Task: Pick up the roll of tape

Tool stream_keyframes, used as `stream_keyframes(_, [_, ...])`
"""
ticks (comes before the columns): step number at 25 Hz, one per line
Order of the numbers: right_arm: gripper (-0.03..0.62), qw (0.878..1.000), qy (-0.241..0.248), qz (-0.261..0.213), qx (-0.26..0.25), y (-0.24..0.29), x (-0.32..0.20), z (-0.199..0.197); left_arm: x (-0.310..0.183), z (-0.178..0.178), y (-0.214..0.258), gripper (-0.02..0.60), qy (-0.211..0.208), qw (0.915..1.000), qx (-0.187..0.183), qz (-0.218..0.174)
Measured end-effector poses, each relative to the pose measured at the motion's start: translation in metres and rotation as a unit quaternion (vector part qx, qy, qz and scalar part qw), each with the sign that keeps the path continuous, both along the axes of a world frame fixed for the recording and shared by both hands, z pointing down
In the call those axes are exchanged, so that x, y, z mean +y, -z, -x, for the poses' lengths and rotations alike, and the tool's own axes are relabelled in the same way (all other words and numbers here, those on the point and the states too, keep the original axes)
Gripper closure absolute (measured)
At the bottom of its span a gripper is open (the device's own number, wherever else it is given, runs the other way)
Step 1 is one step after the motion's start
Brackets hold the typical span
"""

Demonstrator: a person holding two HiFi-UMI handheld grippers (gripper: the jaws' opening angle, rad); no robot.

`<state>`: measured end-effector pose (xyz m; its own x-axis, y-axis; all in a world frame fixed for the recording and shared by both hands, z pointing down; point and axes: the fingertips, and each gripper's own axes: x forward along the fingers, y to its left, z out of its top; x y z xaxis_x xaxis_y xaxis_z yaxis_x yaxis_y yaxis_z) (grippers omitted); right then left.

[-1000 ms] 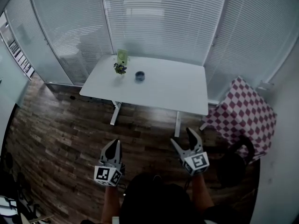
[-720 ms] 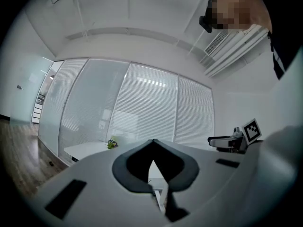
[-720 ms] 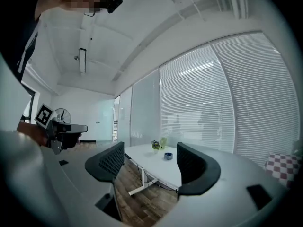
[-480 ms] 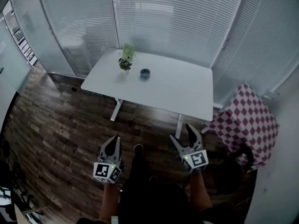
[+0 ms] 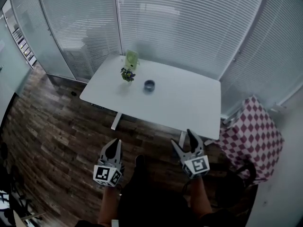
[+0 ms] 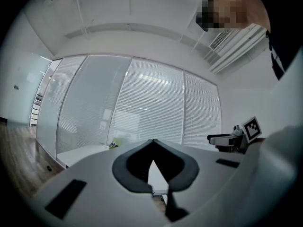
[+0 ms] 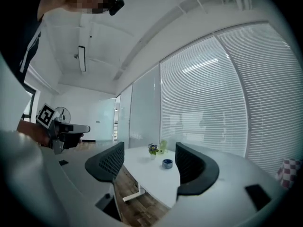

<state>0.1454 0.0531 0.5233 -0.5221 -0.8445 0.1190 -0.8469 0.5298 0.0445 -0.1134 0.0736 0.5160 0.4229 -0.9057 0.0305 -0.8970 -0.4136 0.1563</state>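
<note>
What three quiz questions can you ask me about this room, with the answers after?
1. True or false: the tape lies on the table.
2. What stands near the tape? A: flowers. B: a cup. C: a book.
3. Fill in: the left tongs are shut, and the right tongs are ____.

Key: 1 true; 2 A; 3 open.

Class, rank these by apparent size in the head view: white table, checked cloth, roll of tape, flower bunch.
1. white rectangular table
2. red-and-white checked cloth
3. small flower bunch and blue-grey roll of tape: they look about alike, so they stay unranked.
</note>
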Motion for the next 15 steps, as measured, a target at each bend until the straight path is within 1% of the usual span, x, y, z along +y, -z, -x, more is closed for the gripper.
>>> stream_keyframes(5, [0.276,1.0,0.006,-0.001,0.001,0.008,-0.044,0.014,-0.045,0.002,0.003,0.575,-0.011,0.9999,0.002,0.008])
stream_keyframes(8, [0.276,1.0,0.01,0.006,0.005,0.008,-0.069,0.025,-0.073,0.007,0.007,0.576,-0.02,0.9998,-0.005,0.005])
stream_keyframes(10, [0.276,1.0,0.014,0.008,0.001,0.012,-0.087,0.034,-0.096,0.016,0.008,0.575,-0.024,0.9996,-0.015,0.0])
stream_keyframes(13, [0.276,1.0,0.013,0.011,0.004,0.012,-0.114,0.044,-0.132,0.036,0.015,0.575,-0.021,0.9996,-0.016,-0.008])
stream_keyframes(15, [0.276,1.0,0.014,0.006,0.005,0.014,-0.134,0.053,-0.152,0.042,0.022,0.576,-0.027,0.9992,-0.024,-0.016])
